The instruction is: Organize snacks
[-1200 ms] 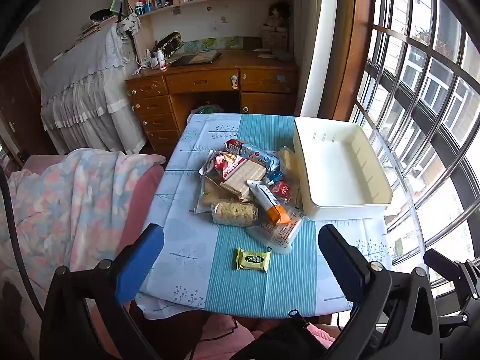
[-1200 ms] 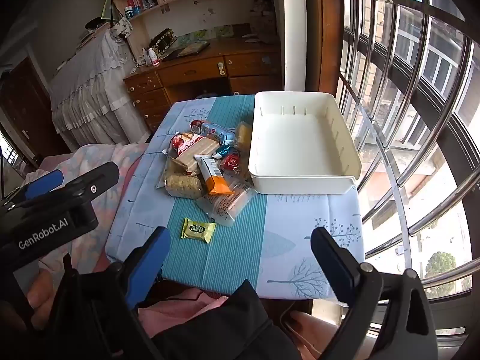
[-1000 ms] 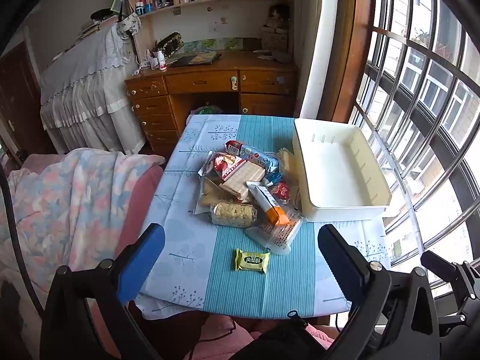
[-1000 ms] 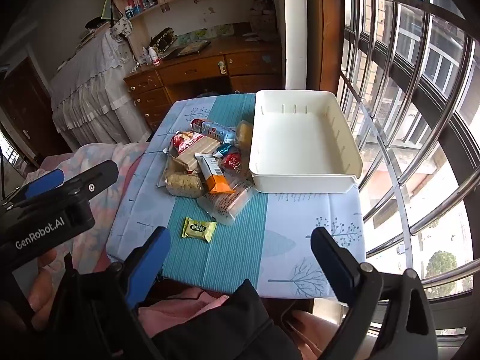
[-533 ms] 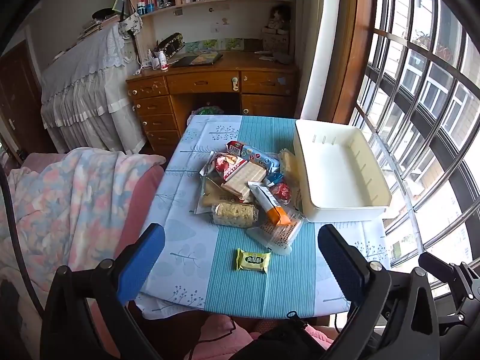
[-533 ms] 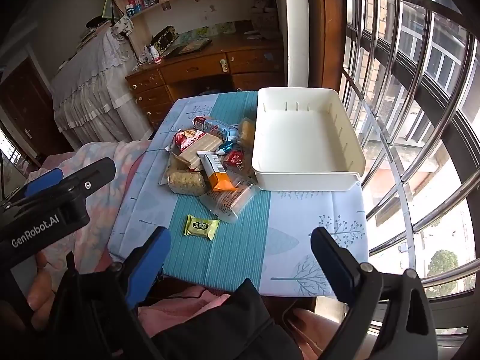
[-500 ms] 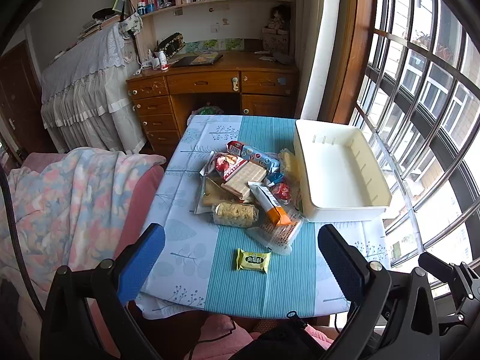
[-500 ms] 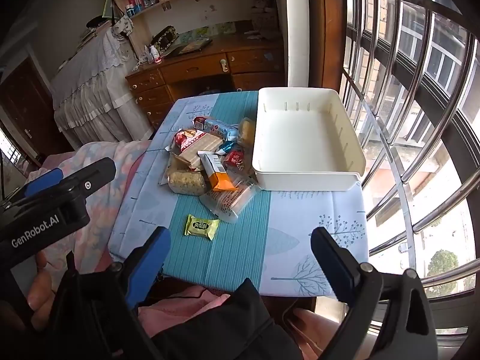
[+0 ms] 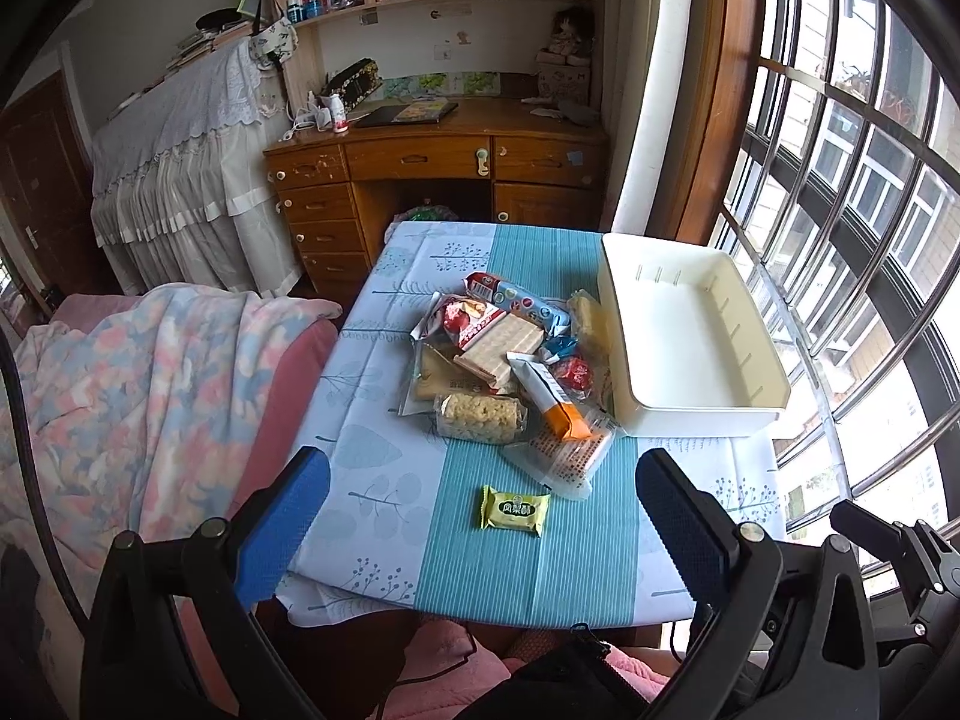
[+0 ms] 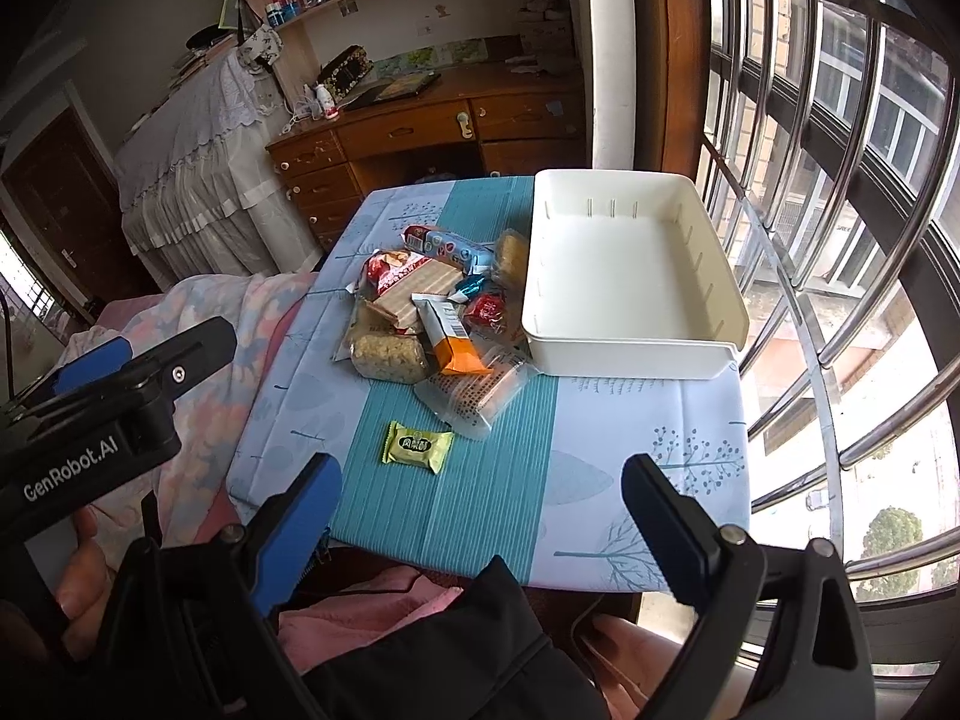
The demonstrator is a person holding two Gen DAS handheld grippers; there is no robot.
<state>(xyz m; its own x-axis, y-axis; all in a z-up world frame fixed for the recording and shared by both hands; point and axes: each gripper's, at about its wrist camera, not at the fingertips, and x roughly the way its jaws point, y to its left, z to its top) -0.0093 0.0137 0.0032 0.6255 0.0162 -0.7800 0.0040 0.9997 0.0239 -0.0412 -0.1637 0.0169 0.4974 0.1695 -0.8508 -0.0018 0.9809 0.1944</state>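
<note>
Nothing has shifted but a slight camera drift: left tongs (image 9: 480, 480) and right tongs (image 10: 480, 480) hover spread and empty. Every snack, green pineapple-cake packet (image 9: 515, 510) included, lies on the surface (image 10: 630, 450) beside the bare white tray (image 10: 630, 354); sorting looks unstarted.

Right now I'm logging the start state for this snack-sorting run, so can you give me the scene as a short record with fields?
surface: table with blue patterned cloth
container: white bin, nothing inside, on the window side of the table
snack pile: heap of wrapped snacks beside the bin, on its side away from the window
stray item: small green packet lying apart, nearer the person than the pile
left gripper: open, holding nothing
right gripper: open, holding nothing
progress: no snack in the bin yet
</note>
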